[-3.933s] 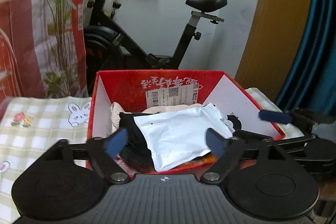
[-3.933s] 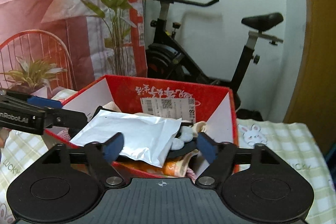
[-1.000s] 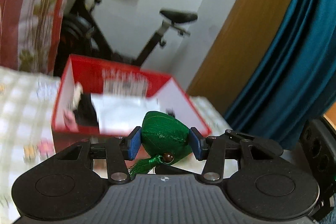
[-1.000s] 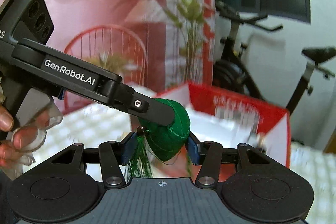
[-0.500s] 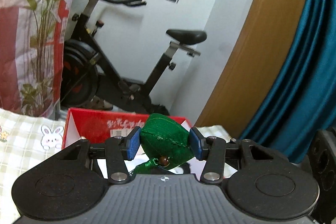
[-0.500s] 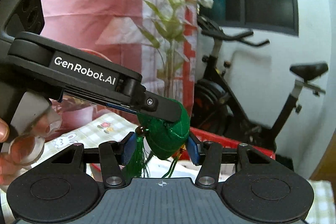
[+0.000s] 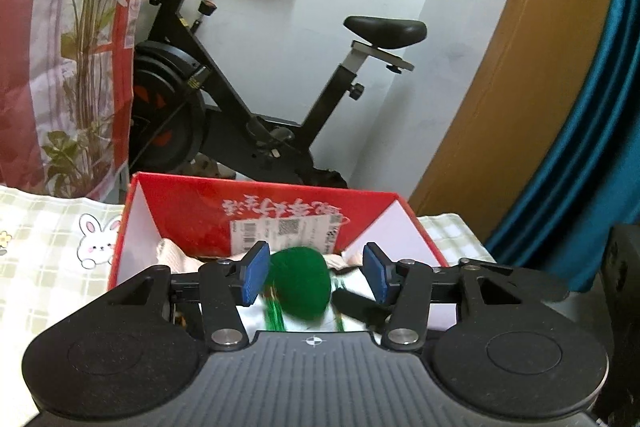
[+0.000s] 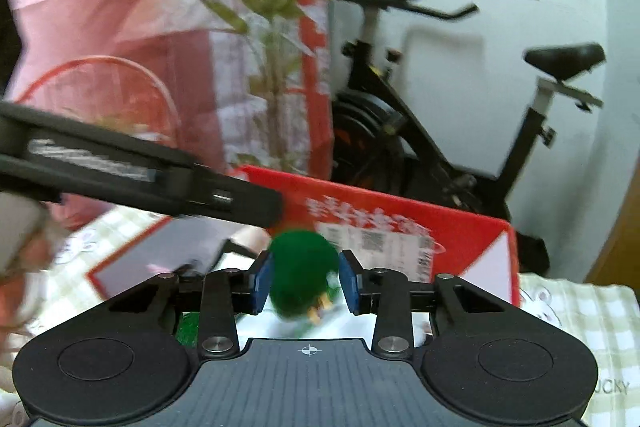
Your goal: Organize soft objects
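- Green pouch (image 7: 301, 283) over the red box (image 7: 256, 203), between both grippers.
- Left gripper (image 7: 316, 277): opening, blue pads clear of the pouch.
- Right gripper (image 8: 306, 281): closing, pads against pouch sides.

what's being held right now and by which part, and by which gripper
The green pouch sits between the closing jaws of the right gripper, gripped by its rounded sides. The left gripper is opening, its pads clear of the pouch, holding nothing.

Green pouch (image 8: 302, 273) smeared by motion blur, tassel ends lost behind right gripper (image 8: 305, 283) body. Box (image 7: 256, 205) contents mostly hidden. Left gripper (image 8: 140, 175) lettering unreadable, cut off at left edge.
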The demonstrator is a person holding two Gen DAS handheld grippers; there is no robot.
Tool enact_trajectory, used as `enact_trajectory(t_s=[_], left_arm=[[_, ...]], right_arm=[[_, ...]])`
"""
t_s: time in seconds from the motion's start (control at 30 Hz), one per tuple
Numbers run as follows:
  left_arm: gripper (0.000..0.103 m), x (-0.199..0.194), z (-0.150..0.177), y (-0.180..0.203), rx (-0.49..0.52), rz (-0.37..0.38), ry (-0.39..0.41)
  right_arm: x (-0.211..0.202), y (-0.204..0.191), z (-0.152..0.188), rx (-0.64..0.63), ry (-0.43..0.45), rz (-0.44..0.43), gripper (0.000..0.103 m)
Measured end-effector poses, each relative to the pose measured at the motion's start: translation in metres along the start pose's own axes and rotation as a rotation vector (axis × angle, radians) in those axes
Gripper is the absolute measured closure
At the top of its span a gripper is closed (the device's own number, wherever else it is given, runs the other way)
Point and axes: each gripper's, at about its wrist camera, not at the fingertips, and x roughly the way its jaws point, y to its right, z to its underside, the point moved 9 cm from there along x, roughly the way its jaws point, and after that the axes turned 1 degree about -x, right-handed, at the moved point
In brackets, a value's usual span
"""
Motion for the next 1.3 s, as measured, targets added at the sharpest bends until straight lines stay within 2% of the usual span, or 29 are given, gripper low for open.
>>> enact_trajectory(t_s=[0.17,0.23,0.3,0.37,0.4,0.43,0.47,0.53,0.57,0.7,0.83,0.93,1.03,1.3], left_arm=[[0.048,0.002,-0.002,-0.017,-0.008,-0.050,0.000],[0.045,0.000,-0.001,-0.022,0.006,-0.074,-0.003],[0.037,-0.005,0.000,-0.022,0.026,-0.101,-0.004],[0.020,-0.013,0.000,-0.021,0.059,-0.134,0.003],[0.010,-0.018,0.001,-0.020,0.076,-0.146,0.008],[0.006,-0.025,0.001,-0.020,0.091,-0.159,0.017],[0.002,-0.031,0.002,-0.019,0.101,-0.170,0.026],[0.000,-0.047,0.005,-0.017,0.115,-0.193,0.040],[0.000,-0.053,0.006,-0.017,0.112,-0.200,0.042],[0.000,-0.085,0.016,-0.018,0.051,-0.217,0.058],[0.000,-0.112,0.030,-0.017,-0.045,-0.162,0.055],[0.000,-0.132,0.041,-0.013,-0.086,-0.155,0.058],[0.000,-0.152,0.050,-0.008,-0.076,-0.195,0.063],[0.000,-0.196,0.061,0.011,-0.001,-0.264,0.073]], right_arm=[[0.009,0.024,0.005,0.044,-0.034,0.074,0.070],[0.009,0.028,0.008,0.053,-0.039,0.080,0.068],[0.005,0.028,0.010,0.061,-0.040,0.084,0.065],[-0.002,0.028,0.011,0.072,-0.038,0.087,0.053],[-0.006,0.028,0.011,0.078,-0.035,0.090,0.041],[-0.012,0.029,0.010,0.085,-0.030,0.095,0.030],[-0.018,0.030,0.009,0.093,-0.022,0.095,0.026],[-0.032,0.029,0.008,0.112,-0.011,0.091,0.006],[-0.038,0.030,0.007,0.120,-0.006,0.091,0.001],[-0.071,0.028,0.009,0.145,0.029,0.096,0.000],[-0.107,0.026,0.013,0.171,0.074,0.132,0.000],[-0.127,0.023,0.017,0.187,0.063,0.170,0.000],[-0.149,0.017,0.026,0.205,0.045,0.205,0.000],[-0.208,-0.006,0.040,0.259,0.065,0.191,0.000]])
